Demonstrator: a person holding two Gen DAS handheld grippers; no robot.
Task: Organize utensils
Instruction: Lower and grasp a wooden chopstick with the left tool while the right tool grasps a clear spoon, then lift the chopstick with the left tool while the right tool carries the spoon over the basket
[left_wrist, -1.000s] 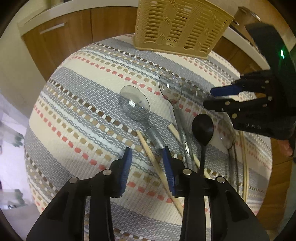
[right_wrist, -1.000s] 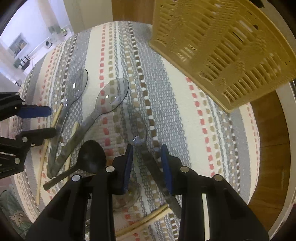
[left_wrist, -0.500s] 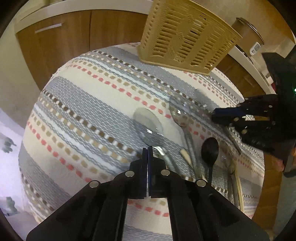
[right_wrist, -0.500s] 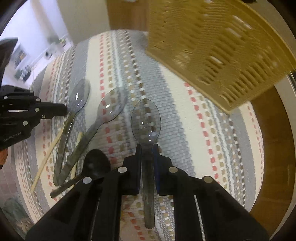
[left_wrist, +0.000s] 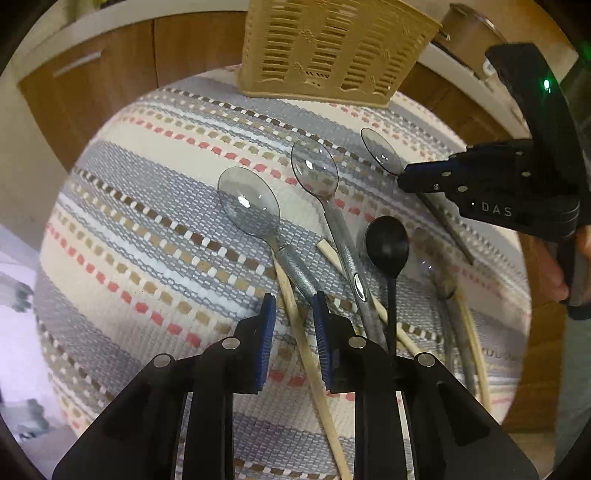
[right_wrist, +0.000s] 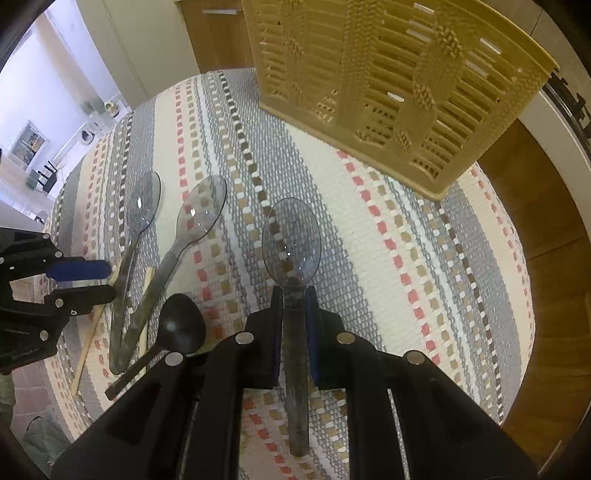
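Note:
My right gripper (right_wrist: 294, 295) is shut on the handle of a clear grey plastic spoon (right_wrist: 290, 240), held above the striped cloth with its bowl toward the yellow slatted basket (right_wrist: 399, 92). In the left wrist view that gripper (left_wrist: 406, 177) holds the same spoon (left_wrist: 380, 151) at the right. My left gripper (left_wrist: 294, 306) is open, its blue pads on either side of a wooden chopstick (left_wrist: 306, 350) and the handle end of another clear spoon (left_wrist: 251, 206). A second clear spoon (left_wrist: 316, 173) and a black spoon (left_wrist: 386, 243) lie beside it.
The basket (left_wrist: 332, 48) stands at the cloth's far edge, wooden cabinets behind it. More chopsticks (left_wrist: 476, 339) and a further clear spoon (left_wrist: 432, 258) lie at the right. The striped cloth (left_wrist: 147, 221) is bare on the left.
My left gripper has opened again and dropped back over the chopstick and spoon handle. My right gripper keeps its spoon and has carried it a little toward the basket.

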